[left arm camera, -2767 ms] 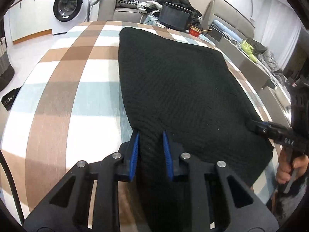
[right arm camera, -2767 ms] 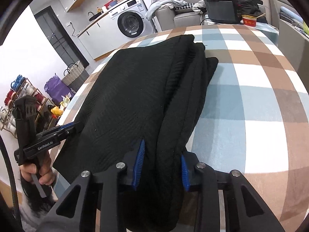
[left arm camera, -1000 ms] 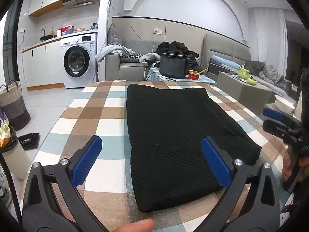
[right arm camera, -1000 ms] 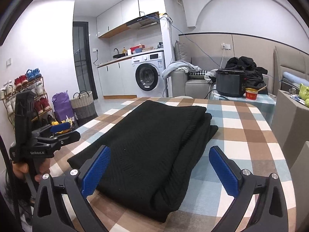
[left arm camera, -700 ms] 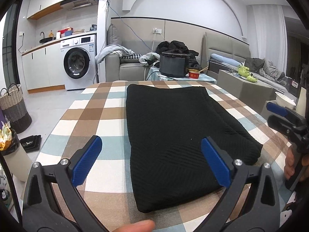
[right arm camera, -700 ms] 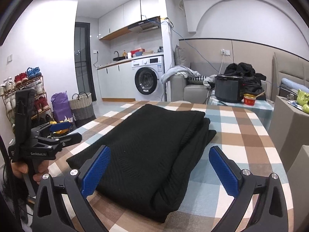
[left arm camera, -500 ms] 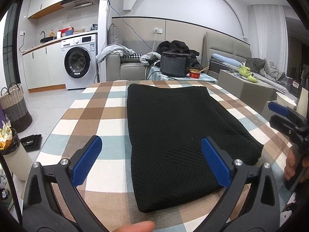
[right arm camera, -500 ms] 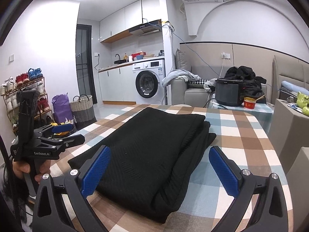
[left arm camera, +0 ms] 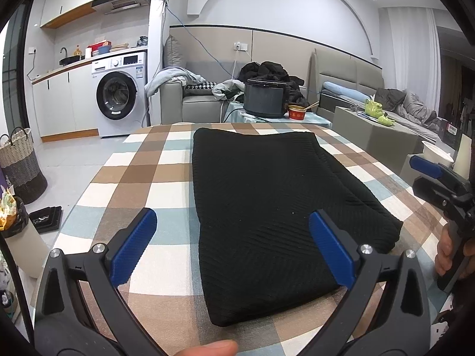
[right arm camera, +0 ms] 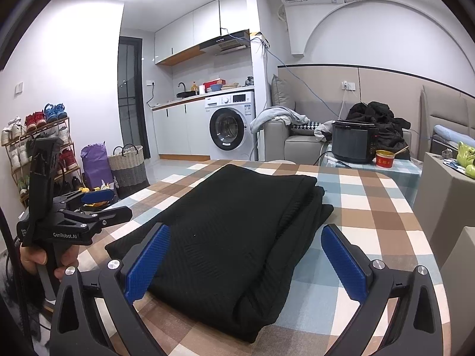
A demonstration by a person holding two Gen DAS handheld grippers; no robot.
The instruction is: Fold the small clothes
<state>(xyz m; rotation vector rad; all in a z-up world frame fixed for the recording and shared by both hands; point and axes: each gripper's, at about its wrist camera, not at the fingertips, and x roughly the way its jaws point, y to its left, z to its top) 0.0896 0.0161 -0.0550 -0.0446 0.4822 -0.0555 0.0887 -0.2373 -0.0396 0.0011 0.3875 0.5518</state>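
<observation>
Counter with brown, blue and cream checked cloth carries the folded black ribbed knit garment, lying lengthwise mid-counter, layers stacked along its right side. Left gripper and right gripper hover at its near end, fingers spread wide, holding nothing. Risk: pinching only the top layer would peel the stack open; dragging could skew the fold.
</observation>
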